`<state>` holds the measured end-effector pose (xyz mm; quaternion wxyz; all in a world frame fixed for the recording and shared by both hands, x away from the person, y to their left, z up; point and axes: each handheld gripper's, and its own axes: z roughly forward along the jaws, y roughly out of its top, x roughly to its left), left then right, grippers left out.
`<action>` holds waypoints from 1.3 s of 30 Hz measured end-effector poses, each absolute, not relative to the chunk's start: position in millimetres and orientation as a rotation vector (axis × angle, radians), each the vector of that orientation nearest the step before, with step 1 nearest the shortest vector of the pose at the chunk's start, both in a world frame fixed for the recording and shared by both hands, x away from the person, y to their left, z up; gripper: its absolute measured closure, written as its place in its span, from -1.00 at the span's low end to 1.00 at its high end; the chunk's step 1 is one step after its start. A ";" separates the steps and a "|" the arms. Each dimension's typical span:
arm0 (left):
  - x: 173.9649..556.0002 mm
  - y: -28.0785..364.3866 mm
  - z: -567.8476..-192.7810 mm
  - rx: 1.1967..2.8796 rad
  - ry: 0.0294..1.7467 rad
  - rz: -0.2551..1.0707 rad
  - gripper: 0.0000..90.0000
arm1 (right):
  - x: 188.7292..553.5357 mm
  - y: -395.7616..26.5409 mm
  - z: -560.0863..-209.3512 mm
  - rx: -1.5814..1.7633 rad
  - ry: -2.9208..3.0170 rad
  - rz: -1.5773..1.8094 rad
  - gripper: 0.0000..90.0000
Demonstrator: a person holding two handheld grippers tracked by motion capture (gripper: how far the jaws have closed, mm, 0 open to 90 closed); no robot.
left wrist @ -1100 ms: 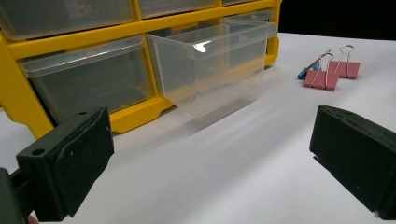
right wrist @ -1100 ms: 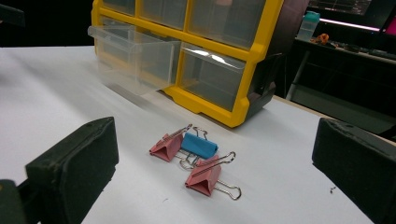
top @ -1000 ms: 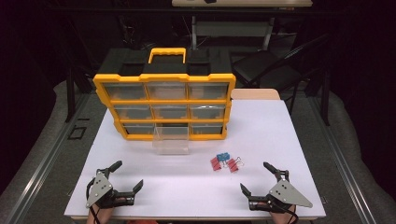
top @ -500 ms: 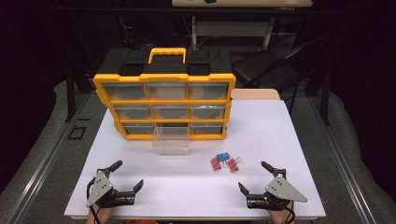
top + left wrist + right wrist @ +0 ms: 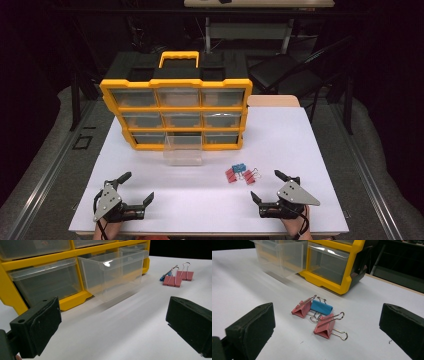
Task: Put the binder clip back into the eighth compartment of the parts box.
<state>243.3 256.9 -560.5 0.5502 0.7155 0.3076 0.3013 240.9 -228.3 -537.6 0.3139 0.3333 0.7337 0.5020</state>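
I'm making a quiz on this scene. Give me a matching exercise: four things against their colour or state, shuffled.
Things:
1. organizer frame
2. clear drawer
3. middle binder clip
4. right tongs

Descriptions:
A. blue
B. open, holding nothing
C. yellow
D. pulled out onto the table

Pairs: 1-C, 2-D, 3-A, 4-B

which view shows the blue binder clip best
The right gripper view: the blue binder clip lies close and sharp between two pink clips. In the left gripper view it is mostly hidden behind a pink clip; in the high view it is a tiny patch.
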 end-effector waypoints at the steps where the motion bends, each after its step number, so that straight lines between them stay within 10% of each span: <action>1: 243.5 256.8 -560.5 1.694 0.726 0.713 -1.00 | 242.1 -227.9 -537.7 0.885 1.935 1.325 -1.00; 30: 243.9 256.8 -560.8 1.695 0.728 0.713 -1.00 | 282.1 -209.4 -545.3 1.033 2.062 1.247 -1.00; 39: 244.0 256.9 -560.8 1.697 0.728 0.714 -1.00 | 291.9 -206.2 -548.3 1.092 2.071 1.201 -0.66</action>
